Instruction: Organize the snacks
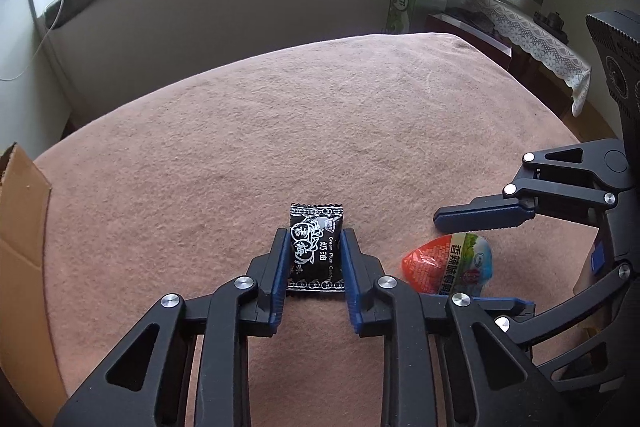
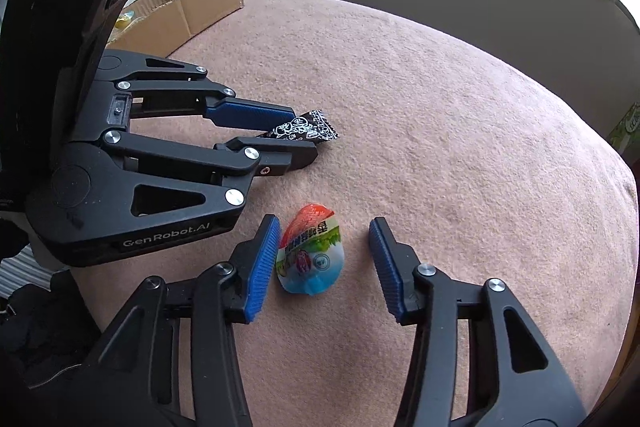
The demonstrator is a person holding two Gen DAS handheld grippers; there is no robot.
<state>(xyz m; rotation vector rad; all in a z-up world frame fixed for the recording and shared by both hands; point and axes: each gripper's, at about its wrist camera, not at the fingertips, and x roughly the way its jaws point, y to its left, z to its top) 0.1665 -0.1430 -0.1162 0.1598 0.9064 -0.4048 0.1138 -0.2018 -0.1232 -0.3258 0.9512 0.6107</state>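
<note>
Black candy packet pinched by left tool; right tool wide around egg-shaped snack

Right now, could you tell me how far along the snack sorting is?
Something yellow already sits in the cardboard box. The left gripper is shut on the black candy packet. The right gripper is open around the egg-shaped snack, not yet gripped. Both still need boxing.

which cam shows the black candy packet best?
Left wrist: the black candy packet sits centred and face-up between the left tongs, print readable. In the right wrist view the packet appears edge-on, mostly hidden behind the left tongs' fingers.
</note>
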